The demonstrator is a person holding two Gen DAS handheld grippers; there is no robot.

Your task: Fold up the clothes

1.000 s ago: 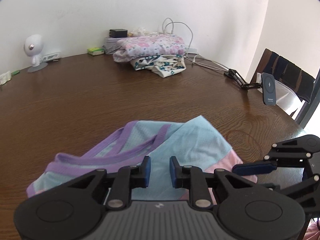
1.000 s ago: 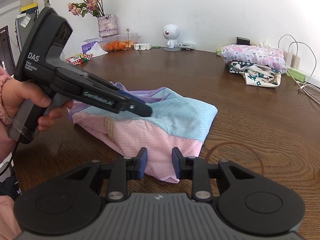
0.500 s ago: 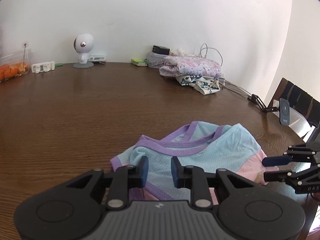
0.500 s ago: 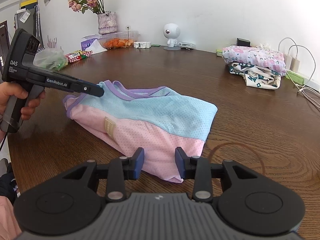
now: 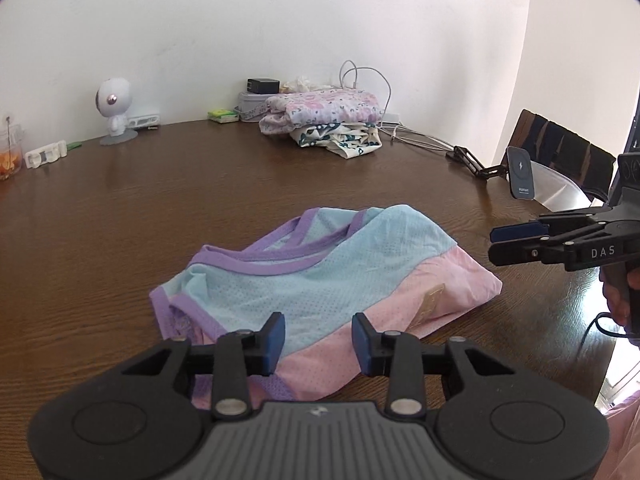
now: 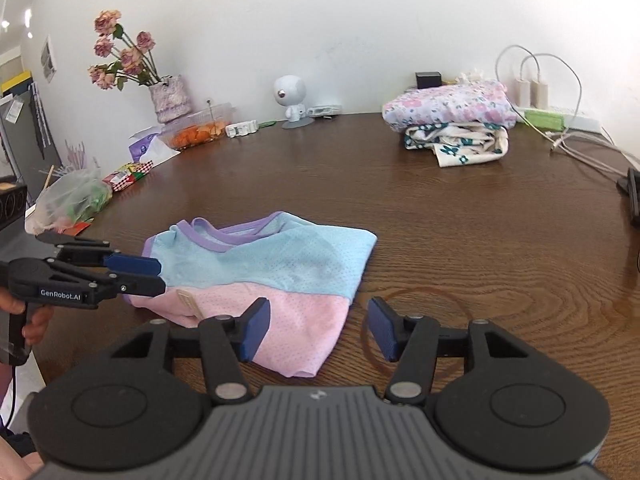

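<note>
On the brown table (image 5: 120, 220), seen from the left wrist, our left gripper (image 5: 318, 334) stands with its jaws parted and empty over the near edge of the folded pastel top (image 5: 320, 276). Those jaws have just been opening, and nothing sits between the pads. A second ago they were much narrower and closer over the cloth. Our right gripper (image 5: 494, 246) shows at the frame's right side, clear of the garment.

From the right wrist, the right gripper (image 6: 316, 330) has also just been opening wider, its pads apart above the pink hem with no cloth caught. The left gripper (image 6: 160, 276) hovers beside the purple-trimmed edge, possibly grazing it; the angle leaves that unclear. We judge this fold released and done, the top ready to join the folded stack (image 6: 452, 120) at the far side.
</note>
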